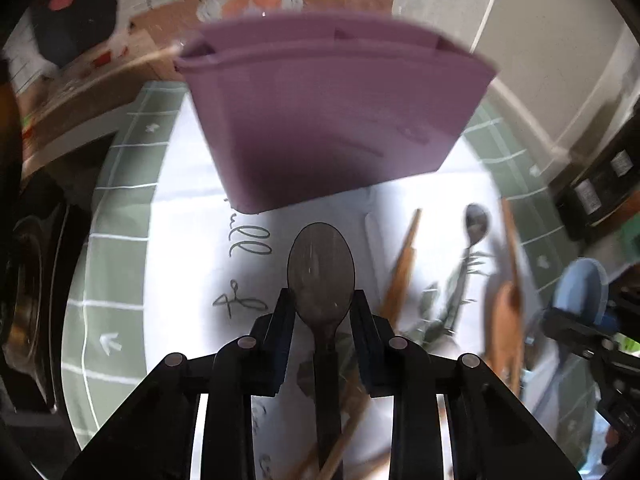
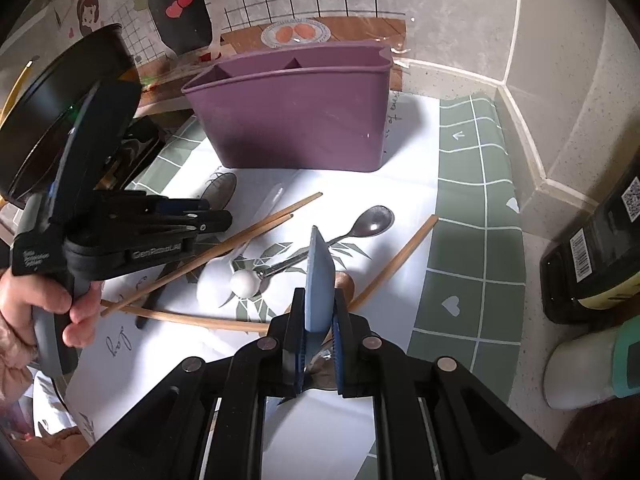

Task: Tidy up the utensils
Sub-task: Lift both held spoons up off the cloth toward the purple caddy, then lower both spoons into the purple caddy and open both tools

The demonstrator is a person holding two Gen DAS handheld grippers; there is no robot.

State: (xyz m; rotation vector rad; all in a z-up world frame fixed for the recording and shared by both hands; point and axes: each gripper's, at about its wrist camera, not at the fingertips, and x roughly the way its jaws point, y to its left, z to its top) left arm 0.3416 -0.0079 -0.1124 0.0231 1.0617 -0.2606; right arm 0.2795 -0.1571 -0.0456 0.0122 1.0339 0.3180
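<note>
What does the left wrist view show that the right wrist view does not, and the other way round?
Only the left wrist view: the left gripper closed around the large metal spoon's bowl, seen from behind. Only the right wrist view: the hand carrying that gripper, a white ball-ended utensil, a dark labelled bottle. Both: the purple plastic holder, wooden chopsticks, small metal spoon, and light blue plastic spoon in the right gripper.

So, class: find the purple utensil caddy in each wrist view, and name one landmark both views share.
Left wrist view: purple utensil caddy fills the upper centre, blurred, beyond the metal spoon.
Right wrist view: caddy stands upper centre on the white mat.
Shared landmark: the plate picture on the wall behind it.
</note>
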